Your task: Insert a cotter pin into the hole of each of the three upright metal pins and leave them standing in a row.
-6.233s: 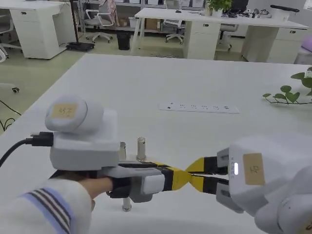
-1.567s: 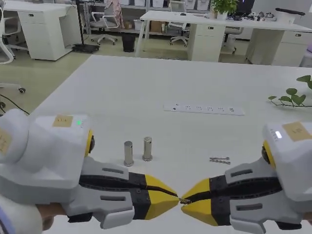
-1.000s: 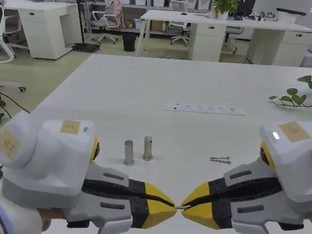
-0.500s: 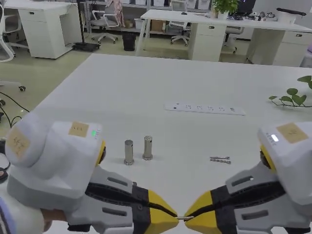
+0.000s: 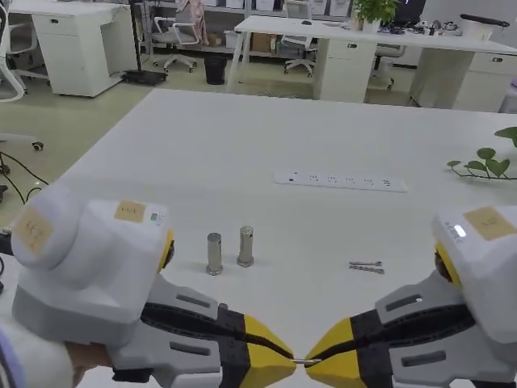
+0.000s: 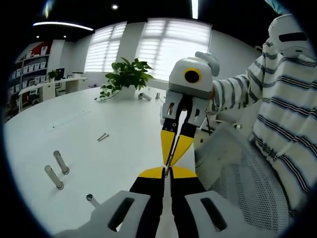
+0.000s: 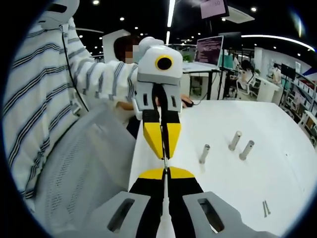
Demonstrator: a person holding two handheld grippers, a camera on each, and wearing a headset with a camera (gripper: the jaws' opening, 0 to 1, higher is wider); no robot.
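Note:
My left gripper (image 5: pixel 279 361) and right gripper (image 5: pixel 321 364) meet tip to tip low in the head view. Both are shut on one thin cotter pin (image 5: pixel 300 363) that bridges the small gap between them, above the table's near edge. Two upright metal pins (image 5: pixel 214 253) (image 5: pixel 245 246) stand side by side on the white table beyond the tips. In the right gripper view a third metal pin (image 7: pixel 204 153) stands a little apart from that pair (image 7: pixel 235 140) (image 7: pixel 246 149). Two spare cotter pins (image 5: pixel 365 267) lie on the table to the right.
A white power strip (image 5: pixel 339 181) lies across the table further back. Plant leaves (image 5: pixel 485 166) reach over the right edge. A person's striped sleeve (image 6: pixel 237 94) and a mesh chair (image 6: pixel 233 173) are close behind the grippers. Desks and office chairs stand beyond the table.
Both grippers have sunk slightly in the head view and stayed tip to tip on the cotter pin. The metal pins and spare cotter pins have not moved.

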